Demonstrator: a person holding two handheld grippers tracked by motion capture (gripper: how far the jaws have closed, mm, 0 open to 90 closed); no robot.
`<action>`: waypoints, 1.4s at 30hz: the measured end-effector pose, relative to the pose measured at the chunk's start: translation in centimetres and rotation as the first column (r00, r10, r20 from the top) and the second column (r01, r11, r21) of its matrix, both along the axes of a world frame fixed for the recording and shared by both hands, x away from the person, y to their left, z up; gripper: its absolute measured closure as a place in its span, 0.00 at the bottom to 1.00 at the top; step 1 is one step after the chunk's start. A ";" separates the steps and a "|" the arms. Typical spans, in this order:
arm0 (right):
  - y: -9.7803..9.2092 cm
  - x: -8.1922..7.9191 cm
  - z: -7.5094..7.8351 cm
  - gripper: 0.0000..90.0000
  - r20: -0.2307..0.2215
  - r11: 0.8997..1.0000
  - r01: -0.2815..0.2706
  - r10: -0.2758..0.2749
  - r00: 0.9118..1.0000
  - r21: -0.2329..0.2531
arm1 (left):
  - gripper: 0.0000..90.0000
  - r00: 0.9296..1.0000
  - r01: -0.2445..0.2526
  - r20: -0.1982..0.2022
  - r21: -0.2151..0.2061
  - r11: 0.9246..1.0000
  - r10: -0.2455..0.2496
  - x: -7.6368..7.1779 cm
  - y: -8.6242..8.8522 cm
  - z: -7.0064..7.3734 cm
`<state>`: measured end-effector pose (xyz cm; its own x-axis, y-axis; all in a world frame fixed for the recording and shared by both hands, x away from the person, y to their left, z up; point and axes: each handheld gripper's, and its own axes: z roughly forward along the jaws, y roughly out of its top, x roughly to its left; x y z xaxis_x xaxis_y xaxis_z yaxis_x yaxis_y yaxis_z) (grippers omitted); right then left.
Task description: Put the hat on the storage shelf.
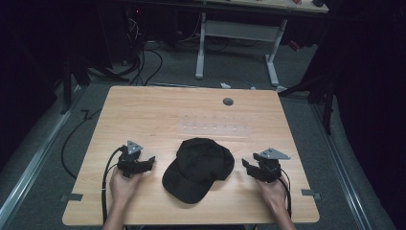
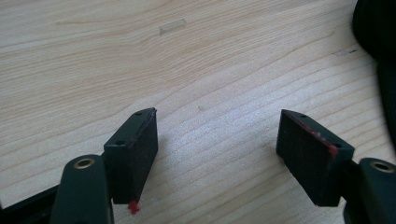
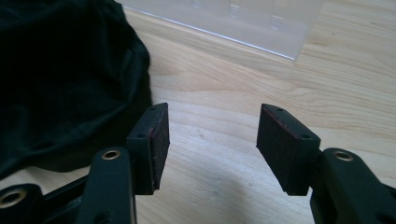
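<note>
Both tools rest low over the table [image 1: 143, 110] with nothing between their pads. The left gripper [image 1: 152, 160] has its jaws spread wide over bare wood; the right gripper [image 1: 243, 165] is parted about as far. Between them lies a black cap [image 1: 198, 167], its crown toward the far side and its brim pointing at the near-left edge. The right gripper sits just beside the crown, likely the closer; the left is somewhat further off.
</note>
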<state>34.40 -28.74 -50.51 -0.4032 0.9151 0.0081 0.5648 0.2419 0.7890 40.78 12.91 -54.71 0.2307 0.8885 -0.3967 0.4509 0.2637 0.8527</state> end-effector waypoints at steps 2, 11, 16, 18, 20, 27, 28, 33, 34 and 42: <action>0.1 -0.2 0.2 0.49 -0.002 1.000 -0.009 0.009 1.000 0.026 | 0.33 1.000 0.000 0.000 0.000 1.000 0.000 0.0 0.0 0.0; 1.1 -0.8 1.8 0.48 0.033 0.995 -0.050 0.047 0.998 0.083 | 0.33 1.000 0.000 0.000 0.001 1.000 0.000 0.0 0.0 0.0; 1.8 -0.5 2.5 0.47 0.024 0.992 -0.069 0.067 0.997 0.109 | 0.33 1.000 0.000 0.000 0.001 1.000 0.000 0.0 0.0 0.0; 2.0 -0.2 2.7 0.47 0.027 0.992 -0.070 0.068 0.997 0.108 | 0.33 1.000 0.000 0.000 0.001 1.000 0.000 0.0 0.0 0.0; 2.4 0.0 3.0 0.46 0.034 0.990 -0.076 0.072 0.997 0.117 | 0.33 1.000 0.000 0.000 0.001 1.000 0.000 0.0 0.0 0.0; 3.8 1.5 4.0 0.44 0.027 0.985 -0.108 0.106 0.994 0.132 | 0.33 1.000 0.000 0.000 0.001 1.000 0.000 0.0 0.0 0.0; 4.0 1.7 4.1 0.44 0.025 0.985 -0.114 0.111 0.993 0.129 | 0.33 1.000 0.000 0.000 0.001 1.000 0.000 0.0 0.0 0.0; 5.0 2.8 4.2 0.43 0.001 0.983 -0.132 0.132 0.991 0.125 | 0.33 1.000 0.000 0.000 0.001 1.000 0.000 0.0 0.0 0.0; 5.2 3.0 4.2 0.42 -0.005 0.983 -0.135 0.136 0.991 0.124 | 0.33 1.000 -0.001 0.000 0.000 1.000 0.001 0.0 0.0 0.0; 6.3 4.3 3.9 0.39 -0.034 0.982 -0.146 0.151 0.988 0.124 | 0.33 1.000 -0.001 0.001 0.001 1.000 0.001 0.0 0.0 0.0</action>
<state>38.66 -22.48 -46.63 -0.5311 0.8365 0.1350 0.5637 0.2299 0.7934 40.78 12.90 -54.71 0.2301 0.8891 -0.3956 0.4502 0.2631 0.8533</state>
